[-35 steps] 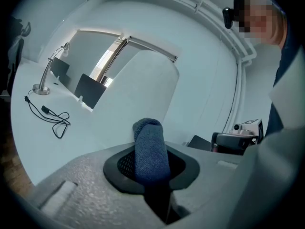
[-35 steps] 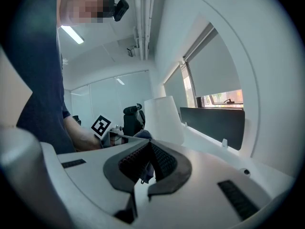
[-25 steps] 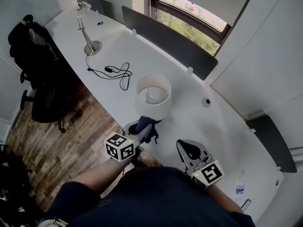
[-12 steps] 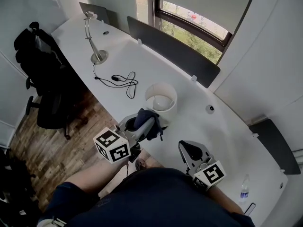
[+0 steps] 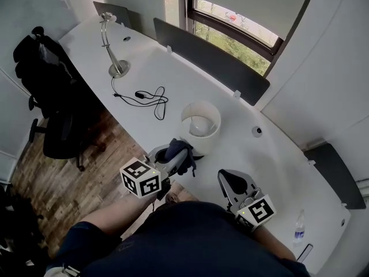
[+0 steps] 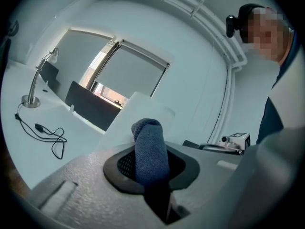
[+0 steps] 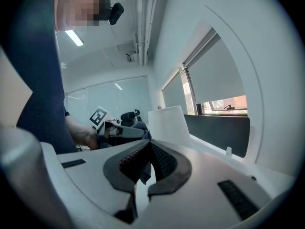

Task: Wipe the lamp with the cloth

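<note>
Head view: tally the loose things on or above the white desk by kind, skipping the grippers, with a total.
Lamps: 2, a shade lamp and a gooseneck lamp
Cloth: 1
Black cable: 1
Water bottle: 1
Total: 5

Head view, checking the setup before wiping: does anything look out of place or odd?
Only the black cord: it trails from the silver desk lamp into a loose tangle on the desk. The shaded lamp stands upright.
</note>
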A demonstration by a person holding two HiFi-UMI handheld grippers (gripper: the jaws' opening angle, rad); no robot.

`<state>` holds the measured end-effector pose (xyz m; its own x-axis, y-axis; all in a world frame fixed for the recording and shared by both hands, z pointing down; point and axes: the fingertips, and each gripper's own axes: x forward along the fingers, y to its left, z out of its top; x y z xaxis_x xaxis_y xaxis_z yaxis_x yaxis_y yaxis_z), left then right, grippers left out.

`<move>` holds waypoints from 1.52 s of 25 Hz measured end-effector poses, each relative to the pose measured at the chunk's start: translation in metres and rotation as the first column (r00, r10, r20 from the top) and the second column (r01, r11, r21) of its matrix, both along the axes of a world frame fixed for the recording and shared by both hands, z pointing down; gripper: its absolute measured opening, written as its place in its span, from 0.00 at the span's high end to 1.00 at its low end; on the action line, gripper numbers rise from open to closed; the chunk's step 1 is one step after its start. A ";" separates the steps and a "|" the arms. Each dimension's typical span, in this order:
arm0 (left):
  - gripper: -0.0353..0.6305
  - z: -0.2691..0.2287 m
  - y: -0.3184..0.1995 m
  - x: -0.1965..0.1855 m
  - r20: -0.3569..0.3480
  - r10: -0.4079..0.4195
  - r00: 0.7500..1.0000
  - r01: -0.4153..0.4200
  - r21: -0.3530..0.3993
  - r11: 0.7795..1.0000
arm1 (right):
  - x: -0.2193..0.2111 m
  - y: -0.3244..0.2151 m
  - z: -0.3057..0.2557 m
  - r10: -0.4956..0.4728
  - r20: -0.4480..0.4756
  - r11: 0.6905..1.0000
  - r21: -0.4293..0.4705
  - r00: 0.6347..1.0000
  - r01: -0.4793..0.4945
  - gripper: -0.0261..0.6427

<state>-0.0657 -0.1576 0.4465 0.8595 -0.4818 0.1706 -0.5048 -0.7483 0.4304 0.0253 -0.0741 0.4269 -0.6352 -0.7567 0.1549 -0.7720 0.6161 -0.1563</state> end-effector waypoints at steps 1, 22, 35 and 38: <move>0.85 0.013 -0.001 -0.003 0.015 0.002 1.000 -0.001 -0.021 1.000 | -0.001 -0.001 0.001 0.005 -0.002 1.000 -0.003 1.000 -0.005 0.94; 0.85 0.031 -0.013 -0.017 0.063 0.136 0.989 -0.134 -0.035 0.990 | -0.024 0.001 0.014 0.114 -0.006 0.993 -0.036 0.993 -0.114 0.94; 0.85 -0.062 -0.028 -0.010 0.030 0.058 0.998 -0.061 0.129 0.990 | -0.001 -0.005 0.012 0.069 0.067 0.998 -0.020 0.995 -0.067 0.94; 0.85 -0.052 -0.029 -0.012 0.043 0.005 0.999 -0.010 0.128 0.992 | 0.006 -0.005 0.014 0.031 0.088 0.999 -0.019 0.996 -0.029 0.94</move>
<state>-0.0781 -0.1866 0.3941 0.8565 -0.4957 0.1441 -0.5148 -0.7996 0.3092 0.0311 -0.0793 0.4406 -0.6242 -0.7730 0.1130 -0.7727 0.5896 -0.2350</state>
